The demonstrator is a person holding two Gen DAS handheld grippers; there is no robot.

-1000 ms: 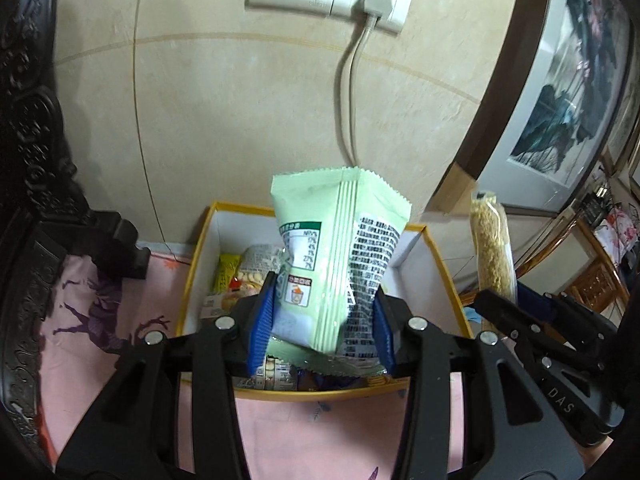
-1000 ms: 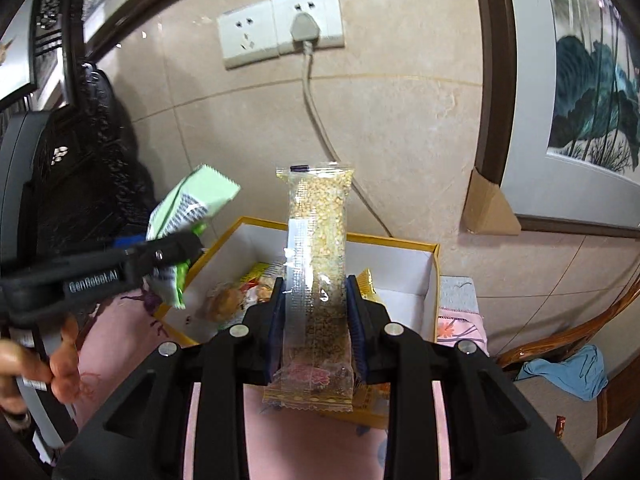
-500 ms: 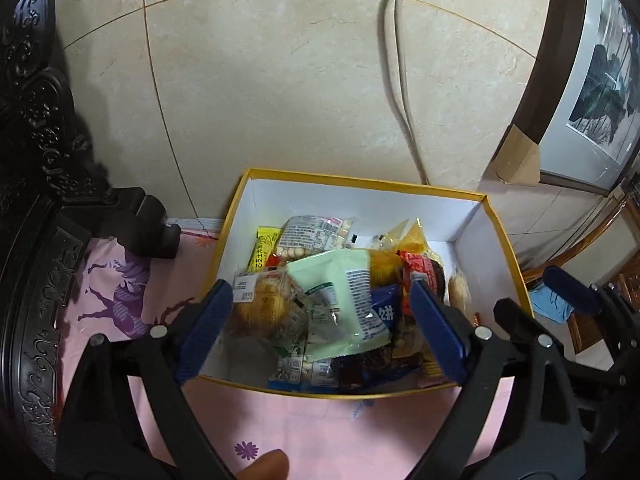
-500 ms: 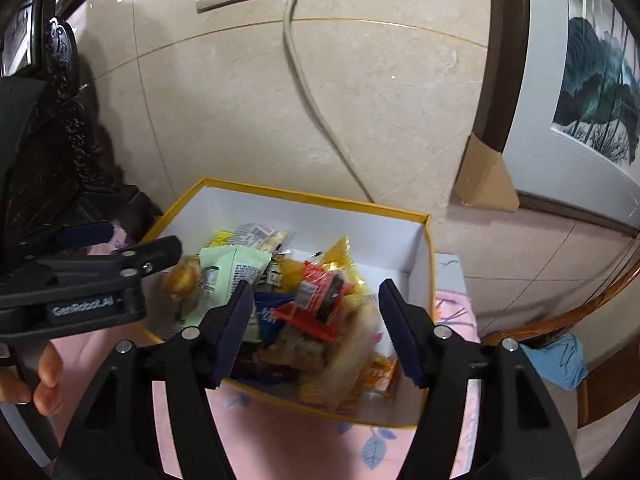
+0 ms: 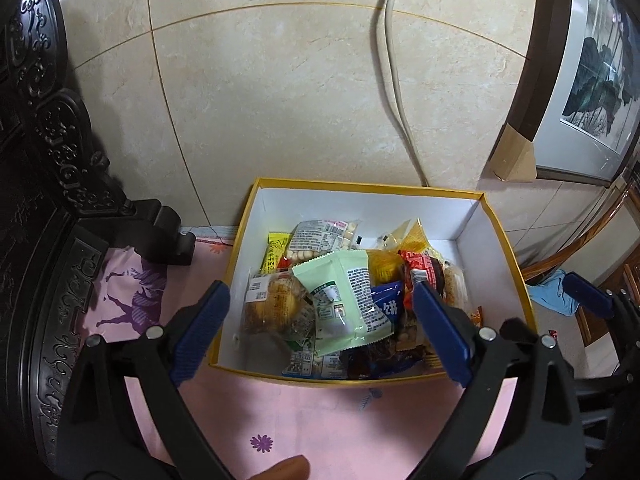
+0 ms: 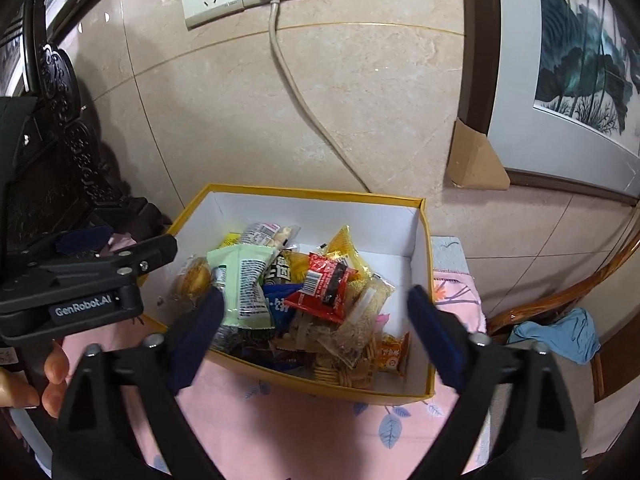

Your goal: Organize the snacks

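A home, by the look of it. Carved dark wood furniture (image 5: pixel 60 184), a framed ink painting (image 6: pixel 576 68) on tiled wall, a pink floral tablecloth (image 5: pixel 280 420)

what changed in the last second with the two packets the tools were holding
Both were let go. The left tool opened and its pale green packet dropped onto the pile in the yellow box. The right tool opened too, and its long clear cereal bar now lies in the box. Both tools have just been opening, nothing between their pads. The box, pink cloth and wall cable look unchanged.
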